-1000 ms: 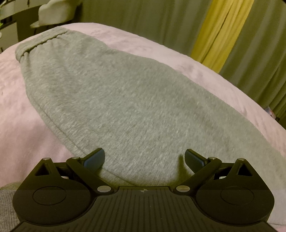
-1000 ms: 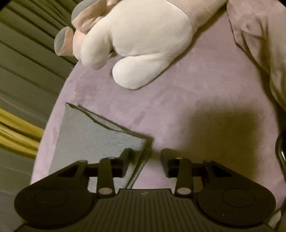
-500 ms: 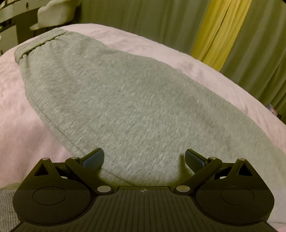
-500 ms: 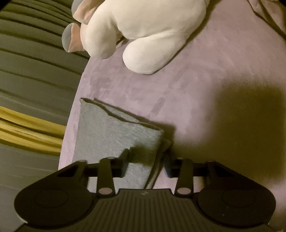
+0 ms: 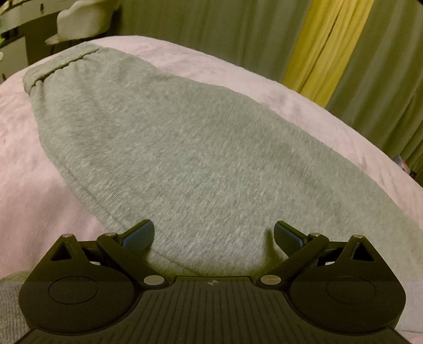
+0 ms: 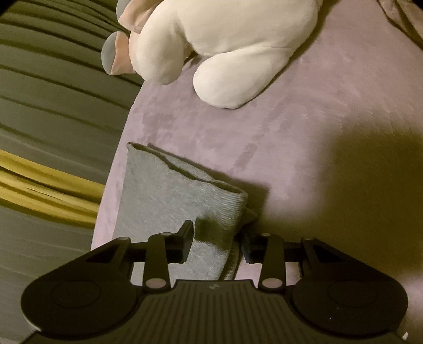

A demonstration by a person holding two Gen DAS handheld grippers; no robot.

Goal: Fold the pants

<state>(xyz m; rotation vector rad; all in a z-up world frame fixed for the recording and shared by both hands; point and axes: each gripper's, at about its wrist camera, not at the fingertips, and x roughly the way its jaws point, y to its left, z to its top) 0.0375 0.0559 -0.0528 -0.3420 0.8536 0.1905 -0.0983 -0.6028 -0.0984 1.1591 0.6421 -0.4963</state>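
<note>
Grey sweatpants lie flat on a pink bed cover, their elastic waistband at the far left. My left gripper is open, low over the pants' near part, close to their left seam. In the right wrist view the stacked leg cuffs lie near the bed's edge. My right gripper is open, with the cuffs' right edge between its fingers.
A white plush toy lies on the bed beyond the cuffs. Green and yellow curtains hang behind the bed. The bed's edge runs just left of the cuffs. A rumpled cover fold is at the far right.
My right gripper has moved left onto the cuffs, so the cuff edge now sits between its fingers. My left gripper has shifted slightly along the pants and stays open.
</note>
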